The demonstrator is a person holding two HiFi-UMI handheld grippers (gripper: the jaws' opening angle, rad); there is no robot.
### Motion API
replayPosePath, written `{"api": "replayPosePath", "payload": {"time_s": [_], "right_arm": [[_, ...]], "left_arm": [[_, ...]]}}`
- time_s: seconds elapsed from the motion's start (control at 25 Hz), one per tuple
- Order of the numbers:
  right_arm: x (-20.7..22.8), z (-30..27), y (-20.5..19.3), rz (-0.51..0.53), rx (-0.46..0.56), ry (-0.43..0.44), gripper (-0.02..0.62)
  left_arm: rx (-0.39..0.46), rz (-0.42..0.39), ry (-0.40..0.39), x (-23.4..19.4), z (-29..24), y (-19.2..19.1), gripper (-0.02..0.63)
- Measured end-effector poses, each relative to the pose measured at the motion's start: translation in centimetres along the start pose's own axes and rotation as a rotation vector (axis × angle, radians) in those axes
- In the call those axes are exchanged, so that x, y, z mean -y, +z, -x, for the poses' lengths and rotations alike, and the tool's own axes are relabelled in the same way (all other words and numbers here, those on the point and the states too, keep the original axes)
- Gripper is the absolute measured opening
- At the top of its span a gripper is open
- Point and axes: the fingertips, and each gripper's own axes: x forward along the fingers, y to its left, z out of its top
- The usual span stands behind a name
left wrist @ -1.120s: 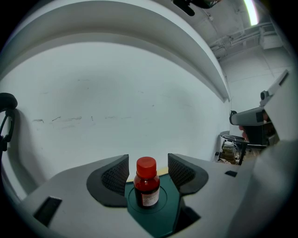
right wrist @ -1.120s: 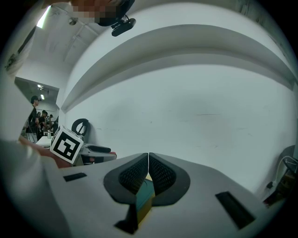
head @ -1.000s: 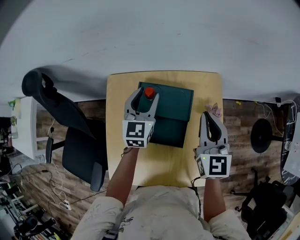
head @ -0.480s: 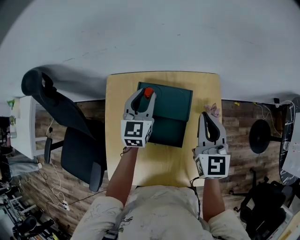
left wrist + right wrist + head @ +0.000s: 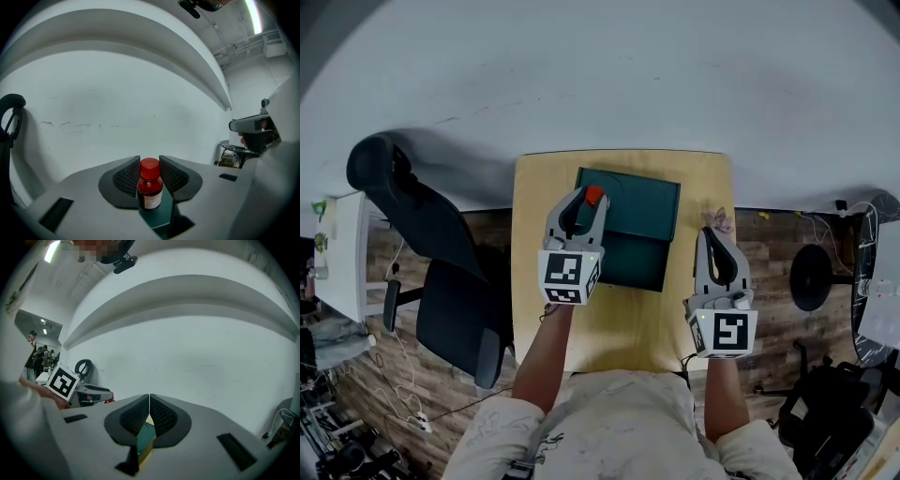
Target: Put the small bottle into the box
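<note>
The left gripper's (image 5: 586,201) jaws had just closed, its pads pinching the small dark-red bottle with a red cap (image 5: 150,190). The dark green rectangular box (image 5: 645,214) lay just below the fingertips. The right gripper's (image 5: 149,402) fingers met, empty. Any tilt could twist the round bottle loose, missing the box.

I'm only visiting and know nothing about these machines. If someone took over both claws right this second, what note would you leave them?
Left claw: its jaws have just been closing and are now shut on the small bottle, which is upright with its red cap on top.
Right claw: shut with nothing in it, over the table to the right of the box.
Things: the dark green box lies on the wooden table. The bottle is over the box's left side.
Done: the bottle is gripped.
Left: set it inside the box and let go. I can't tell whether the box is open.
</note>
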Motion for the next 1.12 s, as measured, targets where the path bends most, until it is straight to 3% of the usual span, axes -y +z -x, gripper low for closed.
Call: {"api": "replayPosePath", "payload": {"time_s": [0.72, 1.12], "right_arm": [[-4.9, 7.4, 3.8, 0.079, 0.075, -0.077, 0.018], [-6.1, 9.4, 3.1, 0.083, 0.051, -0.107, 0.018]], "left_arm": [[0.054, -0.034, -0.049, 2.7, 10.9, 2.6, 0.127], [0.043, -0.061, -0.083, 3.9, 12.7, 1.7, 0.127]]}}
